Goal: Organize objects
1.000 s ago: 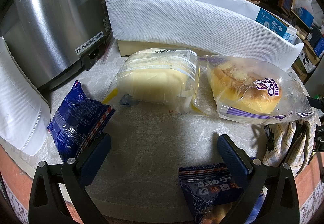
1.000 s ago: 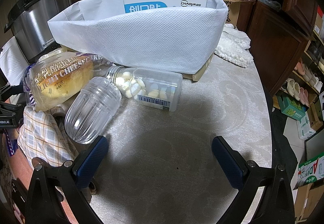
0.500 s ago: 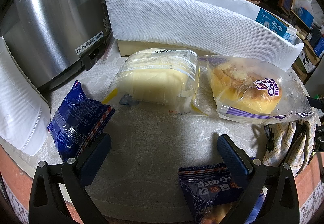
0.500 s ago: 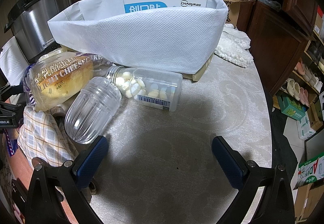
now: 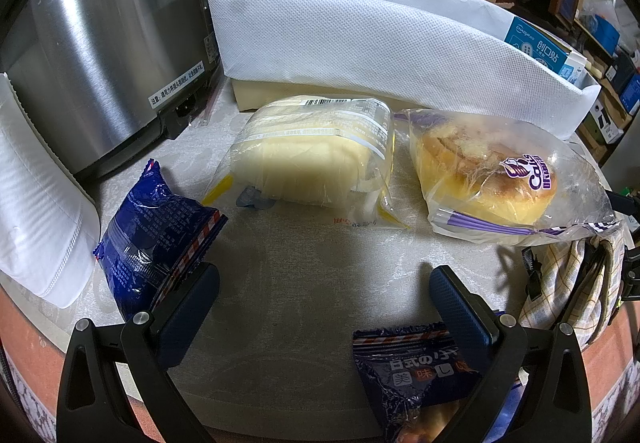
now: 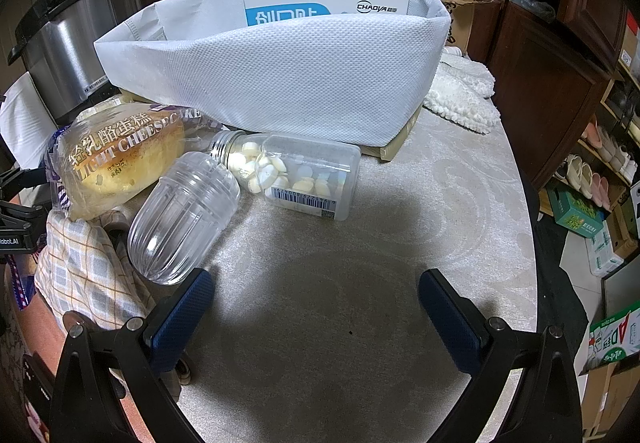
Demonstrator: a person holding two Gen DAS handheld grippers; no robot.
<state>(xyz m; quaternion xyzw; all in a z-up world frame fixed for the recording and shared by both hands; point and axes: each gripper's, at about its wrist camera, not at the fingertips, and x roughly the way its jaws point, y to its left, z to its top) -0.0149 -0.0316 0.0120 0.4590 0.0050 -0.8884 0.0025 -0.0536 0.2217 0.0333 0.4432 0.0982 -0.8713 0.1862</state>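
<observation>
My left gripper (image 5: 324, 291) is open and empty above the table. A bagged pale loaf (image 5: 316, 159) and a bagged cheese cake (image 5: 488, 175) lie ahead of it. A blue snack pack (image 5: 156, 239) leans by its left finger; another blue pack (image 5: 416, 375) lies under its right finger. My right gripper (image 6: 316, 295) is open and empty. A clear ribbed jar (image 6: 184, 219) and a clear bottle of white pieces (image 6: 292, 175) lie on their sides ahead of it, beside the cheese cake (image 6: 120, 159). A white fabric bin (image 6: 280, 75) stands behind, also in the left wrist view (image 5: 360, 43).
A steel cooker (image 5: 100, 43) stands at back left. A blue-and-white box (image 6: 320, 7) sits in the bin. A plaid cloth (image 6: 84, 271) lies at the table's left edge, a white fluffy cloth (image 6: 460, 95) at back right. The round table (image 6: 400, 243) drops off at right.
</observation>
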